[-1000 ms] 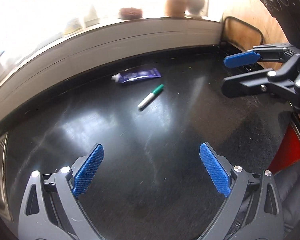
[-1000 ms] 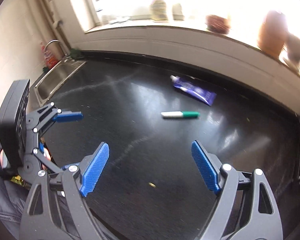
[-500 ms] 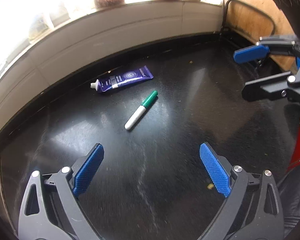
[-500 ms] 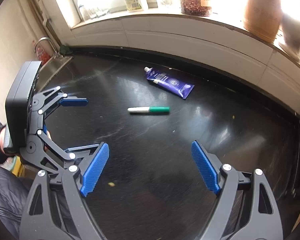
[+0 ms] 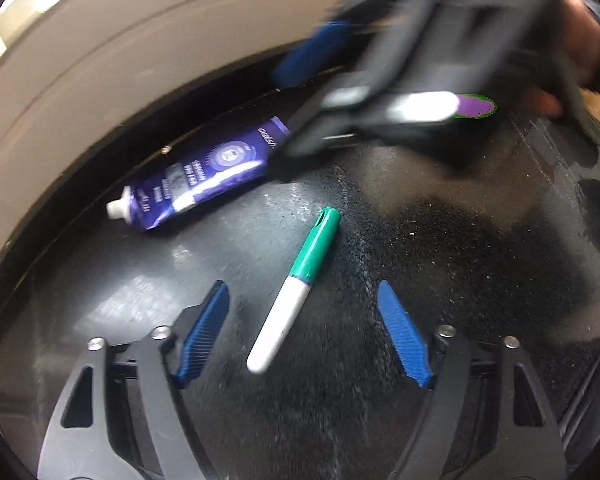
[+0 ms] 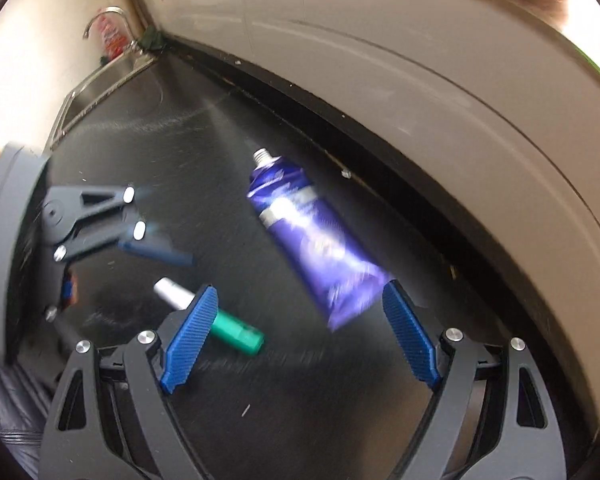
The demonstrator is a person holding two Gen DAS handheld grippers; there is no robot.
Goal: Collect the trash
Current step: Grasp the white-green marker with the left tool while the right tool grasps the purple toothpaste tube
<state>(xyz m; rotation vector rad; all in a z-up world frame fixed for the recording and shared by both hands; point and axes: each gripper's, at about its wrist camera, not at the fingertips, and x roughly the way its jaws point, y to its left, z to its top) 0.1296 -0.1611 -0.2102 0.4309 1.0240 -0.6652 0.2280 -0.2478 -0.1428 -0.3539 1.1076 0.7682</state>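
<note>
Left wrist view: left gripper (image 5: 303, 328), blue ribbed pads spread wide, nothing between them but air above the worktop.

Item 1: white-barrelled marker pen with green cap (image 5: 294, 290). Lies flat on the glossy black countertop (image 5: 480, 272), straight ahead of the left gripper and roughly centred in its gap; white end towards the gripper, green cap pointing away and slightly right. Long axis runs nearly along the fingers, not across them, so a closing pinch would meet the barrel on its sides. Judged the left gripper's pick.

Item 2: crumpled purple squeeze tube with white nozzle (image 6: 314, 242). Lies flat near the back edge of the countertop, just beside the grey tiled upstand (image 6: 440, 92). In the right wrist view its flat tail end sits between the pads of the right gripper (image 6: 300, 334), nozzle pointing away; long axis also close to the finger line. The right gripper's jaws are spread wide and hold nothing. Judged the right gripper's pick.

Relation: marker and tube near one another but apart; each gripper is nearer its own item. Steel sink (image 6: 96, 88) far left, well apart.
</note>
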